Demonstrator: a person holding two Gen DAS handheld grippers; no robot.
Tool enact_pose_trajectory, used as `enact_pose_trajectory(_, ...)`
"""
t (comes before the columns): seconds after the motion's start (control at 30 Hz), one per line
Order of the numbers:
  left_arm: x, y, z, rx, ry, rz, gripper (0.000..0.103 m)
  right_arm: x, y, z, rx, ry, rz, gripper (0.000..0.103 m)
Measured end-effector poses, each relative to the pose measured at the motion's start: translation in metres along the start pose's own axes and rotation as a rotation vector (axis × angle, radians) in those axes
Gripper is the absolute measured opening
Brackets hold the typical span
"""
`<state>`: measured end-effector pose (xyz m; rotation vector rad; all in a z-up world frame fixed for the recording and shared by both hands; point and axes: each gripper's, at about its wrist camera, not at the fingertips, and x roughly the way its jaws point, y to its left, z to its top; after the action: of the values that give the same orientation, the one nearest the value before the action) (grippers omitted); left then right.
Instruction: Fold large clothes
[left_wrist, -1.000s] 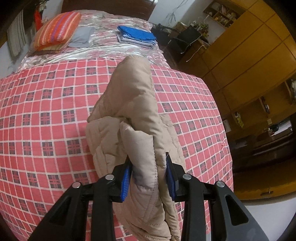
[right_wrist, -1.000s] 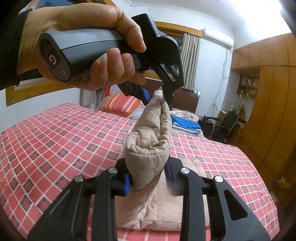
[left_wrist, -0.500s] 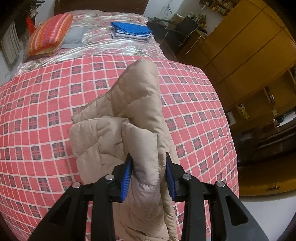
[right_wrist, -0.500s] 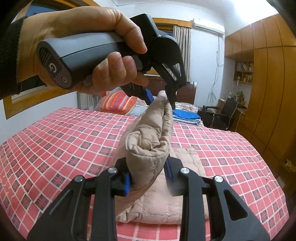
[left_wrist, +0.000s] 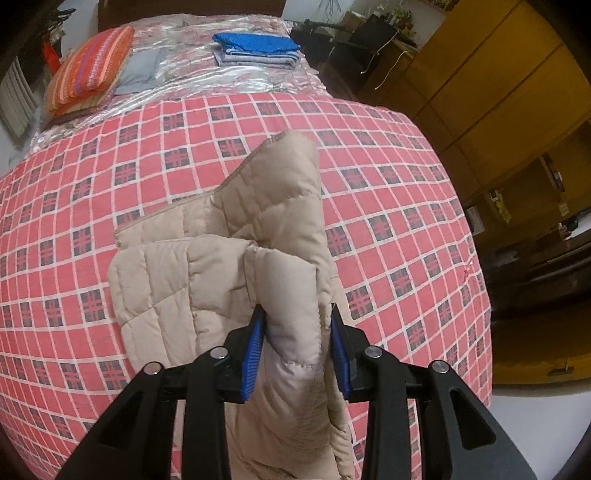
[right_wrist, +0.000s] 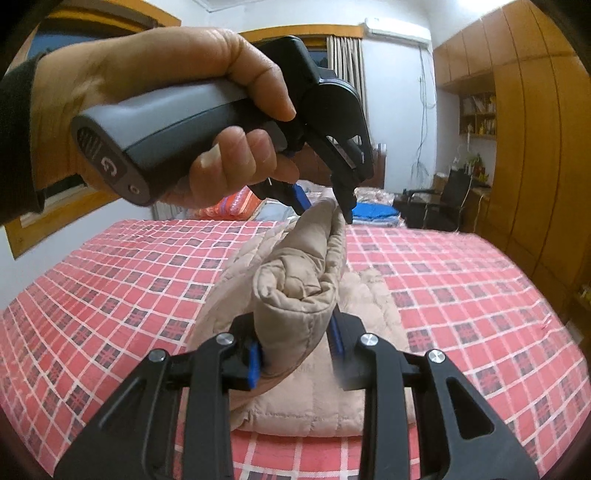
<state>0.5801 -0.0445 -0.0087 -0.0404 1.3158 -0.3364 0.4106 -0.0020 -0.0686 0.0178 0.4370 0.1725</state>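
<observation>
The bed (left_wrist: 388, 206) fills most of both views, spread with a red checked cover; a shiny sheet lies over its far end. On the cover lies my beige quilted jacket (left_wrist: 177, 273), its lower layers flat on the bed while one thick edge is lifted clear between my two tools. Wooden wardrobes (right_wrist: 535, 147) line the wall beside the bed. At the far end sit a striped orange pillow (left_wrist: 88, 66) and, well apart from it, a stack of folded clothes (left_wrist: 255, 50) with a blue piece on top. My left hand (right_wrist: 155, 110) grips the grey handle, and the left gripper (left_wrist: 297, 347) pinches a bunched fold of the jacket between its blue pads. My right gripper (right_wrist: 295, 354) is clamped on the rolled end of the same raised edge.
</observation>
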Motion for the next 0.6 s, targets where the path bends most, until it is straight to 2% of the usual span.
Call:
enact_pose_trajectory(0.27,0.043,-0.013,0.006,0.014,0.038,0.047,0.035,0.018,-0.028,-0.013,0.097,0.053,0.054,0.028)
enact_pose_trajectory(0.43,0.068,-0.022,0.007,0.02,0.056,0.071,0.036,0.031,-0.057,-0.025,0.219,0.097,0.141,0.029)
enact_pose_trajectory(0.6,0.085,-0.026,0.005,0.025,0.06,0.069,0.044,0.041,-0.081,-0.036,0.339,0.136,0.228,0.029)
